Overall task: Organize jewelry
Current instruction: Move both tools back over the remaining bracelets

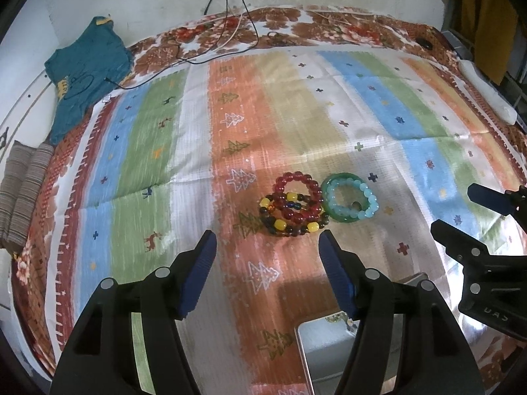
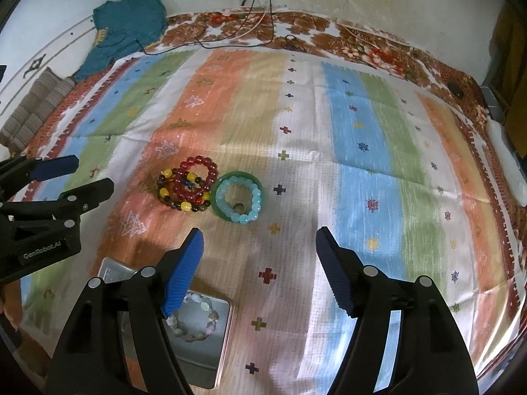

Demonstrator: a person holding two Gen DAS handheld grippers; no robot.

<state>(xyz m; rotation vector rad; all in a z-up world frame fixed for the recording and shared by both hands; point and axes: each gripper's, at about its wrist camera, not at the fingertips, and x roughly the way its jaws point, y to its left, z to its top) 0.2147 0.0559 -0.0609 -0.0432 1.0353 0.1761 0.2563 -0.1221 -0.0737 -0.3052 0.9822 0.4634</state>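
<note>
A pile of jewelry lies on the striped cloth. It holds a red bead bracelet (image 1: 298,194) (image 2: 196,177) on a dark and yellow bead bracelet (image 1: 283,222) (image 2: 184,202). Beside them a pale blue bead bracelet (image 1: 354,196) (image 2: 242,197) rests on a green bangle (image 1: 329,210) (image 2: 219,209). My left gripper (image 1: 267,240) hangs open just short of the pile, nothing between its fingers. My right gripper (image 2: 258,238) is open too, near the green bangle, holding nothing. A metal tin (image 2: 210,335) (image 1: 304,355) below holds a pastel bead bracelet (image 2: 197,319).
The cloth (image 1: 296,115) covers a floral bedspread (image 1: 296,23). A teal garment (image 1: 85,69) and cables (image 1: 230,33) lie at the far edge, a folded striped fabric (image 1: 23,191) at the left. A white roll (image 1: 487,92) sits along the right edge.
</note>
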